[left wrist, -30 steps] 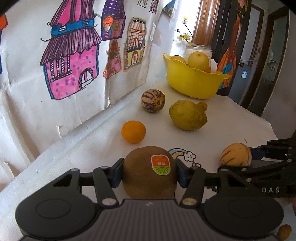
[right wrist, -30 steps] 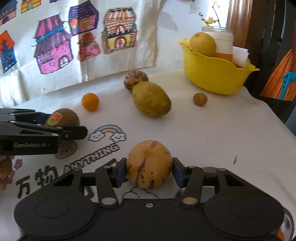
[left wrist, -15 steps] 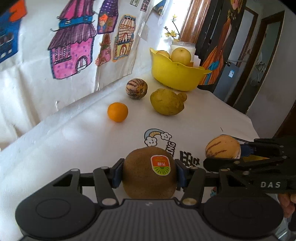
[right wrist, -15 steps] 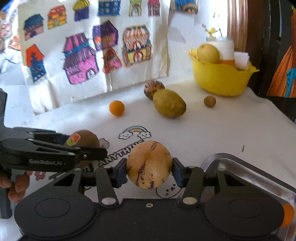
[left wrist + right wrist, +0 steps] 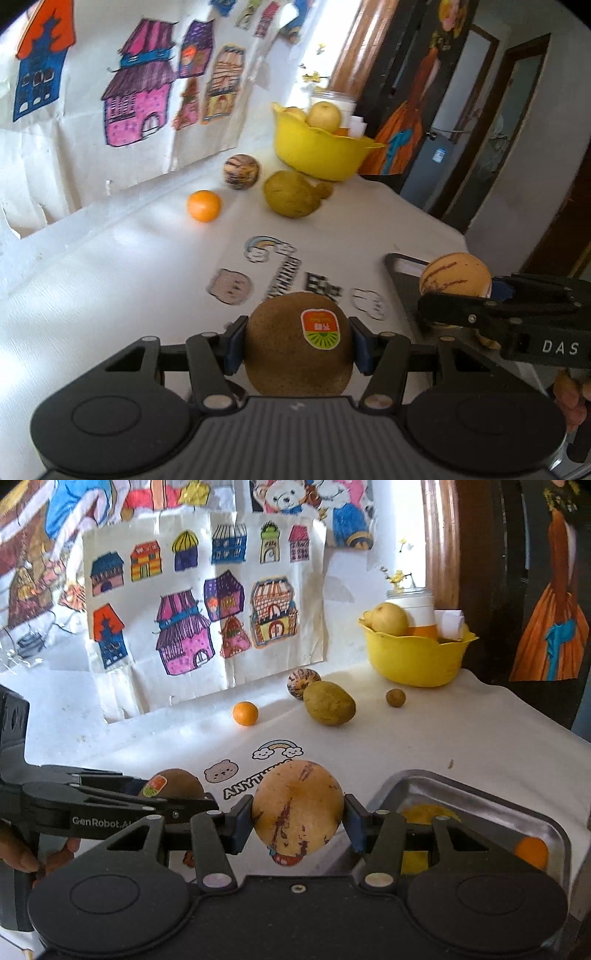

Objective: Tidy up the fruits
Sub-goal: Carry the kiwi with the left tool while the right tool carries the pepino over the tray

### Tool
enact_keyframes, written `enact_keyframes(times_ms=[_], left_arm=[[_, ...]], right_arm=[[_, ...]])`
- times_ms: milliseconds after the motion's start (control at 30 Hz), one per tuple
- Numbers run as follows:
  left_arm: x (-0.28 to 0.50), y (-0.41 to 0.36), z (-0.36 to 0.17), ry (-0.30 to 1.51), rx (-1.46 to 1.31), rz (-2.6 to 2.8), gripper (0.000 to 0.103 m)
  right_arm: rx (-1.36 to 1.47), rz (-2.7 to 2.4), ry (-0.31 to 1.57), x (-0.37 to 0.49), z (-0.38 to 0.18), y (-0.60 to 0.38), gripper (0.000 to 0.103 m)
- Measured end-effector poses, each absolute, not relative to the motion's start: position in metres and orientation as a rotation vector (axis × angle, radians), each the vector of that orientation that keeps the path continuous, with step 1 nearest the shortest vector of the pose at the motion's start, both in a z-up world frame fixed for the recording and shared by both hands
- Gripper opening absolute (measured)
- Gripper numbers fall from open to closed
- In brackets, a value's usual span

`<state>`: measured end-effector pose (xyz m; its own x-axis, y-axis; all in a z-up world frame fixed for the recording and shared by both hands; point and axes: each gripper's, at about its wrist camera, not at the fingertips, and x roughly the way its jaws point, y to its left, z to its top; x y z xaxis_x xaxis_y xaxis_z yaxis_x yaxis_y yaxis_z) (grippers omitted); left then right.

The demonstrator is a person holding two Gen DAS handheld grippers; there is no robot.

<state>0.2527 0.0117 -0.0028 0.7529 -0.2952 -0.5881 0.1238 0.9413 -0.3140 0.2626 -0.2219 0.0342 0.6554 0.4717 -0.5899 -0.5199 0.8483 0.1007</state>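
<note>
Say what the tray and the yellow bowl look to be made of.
Tray: most likely metal, probably stainless steel, with a bright brushed finish; its grey walls mirror the fruit inside.
Yellow bowl: probably moulded plastic, smooth and slightly glossy, one even colour with a thin wavy rim.

A lived-in home: children's drawings of houses [image 5: 192, 627] are taped to the far wall, a white cloth [image 5: 461, 738] printed with cartoons covers the table, a yellow bowl [image 5: 417, 657] of fruit stands at the far right, near a doorway [image 5: 517, 122].
</note>
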Motion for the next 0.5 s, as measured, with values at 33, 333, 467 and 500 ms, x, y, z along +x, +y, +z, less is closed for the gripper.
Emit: enact_keyframes(times_ms=[33,333,467,500], left_arm=[[0.248,0.008,-0.001,0.68,-0.269,-0.242,0.06],[0.208,-0.029,0.004,0.64,-0.274,-0.344,0.06],[0.197,-0.046,0.004,0.637,-0.263,-0.385,0.06],[0.196,-0.049,0.003,0.64,-0.26,-0.396,0.06]], right_arm=[[-0.078,0.56,0.641,0.258,0.037,-0.227,0.053],[-0.084,0.502,0.604,0.215,0.051,-0.275,0.053],[-0.074,0.477,0.61,0.201,0.048,-0.295,0.053],[-0.076,0.469,0.609,0.199,0.047,-0.299,0.053]])
